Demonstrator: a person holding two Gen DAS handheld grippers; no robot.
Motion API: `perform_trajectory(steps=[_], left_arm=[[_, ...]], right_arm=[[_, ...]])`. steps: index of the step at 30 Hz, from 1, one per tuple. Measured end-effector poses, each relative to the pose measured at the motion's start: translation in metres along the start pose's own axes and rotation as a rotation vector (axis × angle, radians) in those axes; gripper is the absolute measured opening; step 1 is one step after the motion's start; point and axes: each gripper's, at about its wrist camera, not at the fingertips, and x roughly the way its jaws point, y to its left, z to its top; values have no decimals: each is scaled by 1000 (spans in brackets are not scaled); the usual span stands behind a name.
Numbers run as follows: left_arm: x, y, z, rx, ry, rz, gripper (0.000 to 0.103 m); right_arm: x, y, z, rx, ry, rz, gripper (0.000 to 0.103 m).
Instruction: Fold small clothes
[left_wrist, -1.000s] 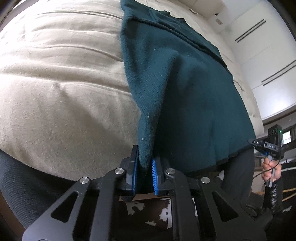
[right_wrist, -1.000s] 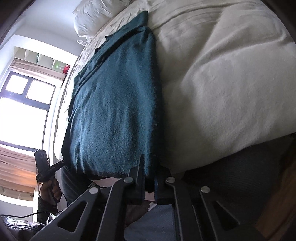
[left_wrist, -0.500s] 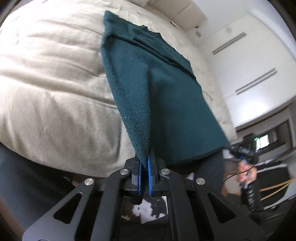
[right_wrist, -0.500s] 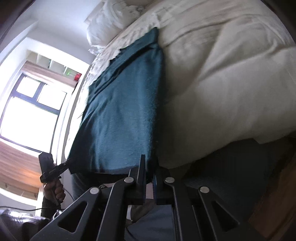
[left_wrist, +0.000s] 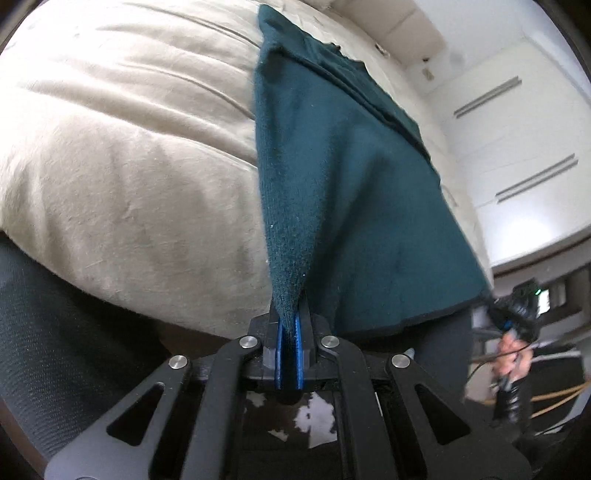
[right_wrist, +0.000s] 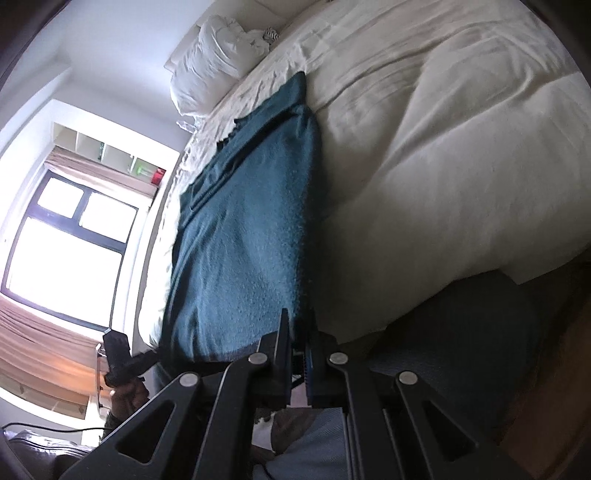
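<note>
Each hand-held gripper, left (left_wrist: 289, 334) and right (right_wrist: 298, 341), is pinching a near corner of the teal garment (left_wrist: 343, 192); lifting both evenly should be keeping its hem straight over the bed (left_wrist: 122, 155).

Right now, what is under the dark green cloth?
The dark green cloth lies on the cream duvet of a bed; its near edge hangs past the bed's edge. Whatever else is beneath the cloth is covered.

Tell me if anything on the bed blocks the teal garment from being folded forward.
Nothing visible does. The left gripper and right gripper each pinch a near corner of the teal garment; the cream duvet ahead of it is bare apart from the distant pillow.
</note>
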Motion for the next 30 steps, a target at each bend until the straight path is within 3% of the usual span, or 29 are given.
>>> perform_trajectory(steps=[2,6,14,22,25,30], left_arm=[[-2,-9,2,53,-8,52,3],[-2,-8,2,47,-7,36,3],[-25,-3,19,-95,-27,-265,3],[-34,-13,50,-189,-57,-457,3],[-37,-12,72,-263,-83,-542,3],[-36,-6,114,-346,-128,-623,3]], right_arm=[[-2,-2,3,9,-12,17,5],[-8,1,10,32,-47,76,5],[-11,16,23,32,-78,149,5],[-9,35,52,52,-128,232,5],[-6,44,70,54,-149,262,5],[4,59,104,49,-178,268,5]])
